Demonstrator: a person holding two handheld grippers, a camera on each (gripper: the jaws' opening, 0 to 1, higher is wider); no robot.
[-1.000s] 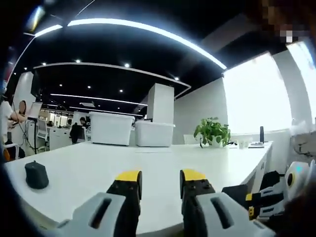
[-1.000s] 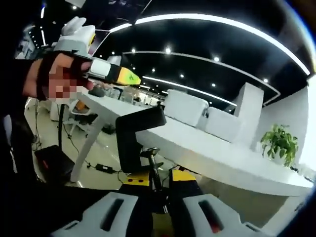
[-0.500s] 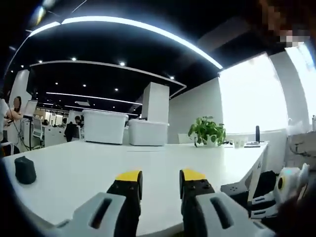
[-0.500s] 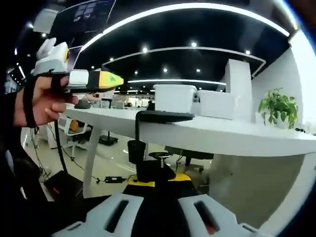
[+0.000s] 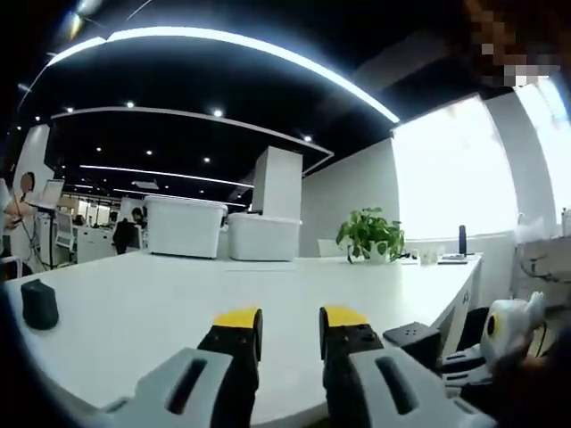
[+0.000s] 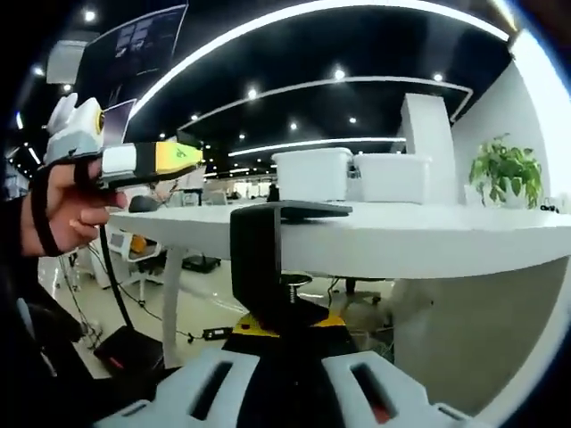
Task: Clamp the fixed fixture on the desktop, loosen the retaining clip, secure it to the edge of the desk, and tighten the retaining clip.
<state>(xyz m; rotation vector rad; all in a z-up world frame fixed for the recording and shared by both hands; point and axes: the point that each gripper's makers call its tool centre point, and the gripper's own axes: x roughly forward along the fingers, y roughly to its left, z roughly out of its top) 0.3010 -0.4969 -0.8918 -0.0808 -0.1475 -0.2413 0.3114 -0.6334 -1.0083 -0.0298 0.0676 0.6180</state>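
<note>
The black C-shaped fixture (image 6: 256, 259) stands upright at the white desk's (image 6: 419, 239) edge. Its top plate (image 6: 294, 210) lies over the desktop and its screw (image 6: 293, 283) sits under the edge. My right gripper (image 6: 285, 325) is shut on the fixture's lower part, yellow tips just below it. In the left gripper view the fixture's top plate (image 5: 412, 334) shows at the desk's near right edge, with the right gripper (image 5: 504, 325) behind it. My left gripper (image 5: 290, 323) hangs over the desk (image 5: 134, 312), open, nothing between its tips. A hand holds this left gripper (image 6: 152, 159) above the desk.
A small black object (image 5: 38, 303) rests on the desk at the left. Two white bins (image 5: 183, 227) (image 5: 261, 238) and a potted plant (image 5: 370, 236) stand at the far side. Below the desk are cables and a black box on the floor (image 6: 129, 348).
The right gripper has carried the fixture up against the desk edge, so its top plate now lies over the desktop. The left gripper has barely moved.
</note>
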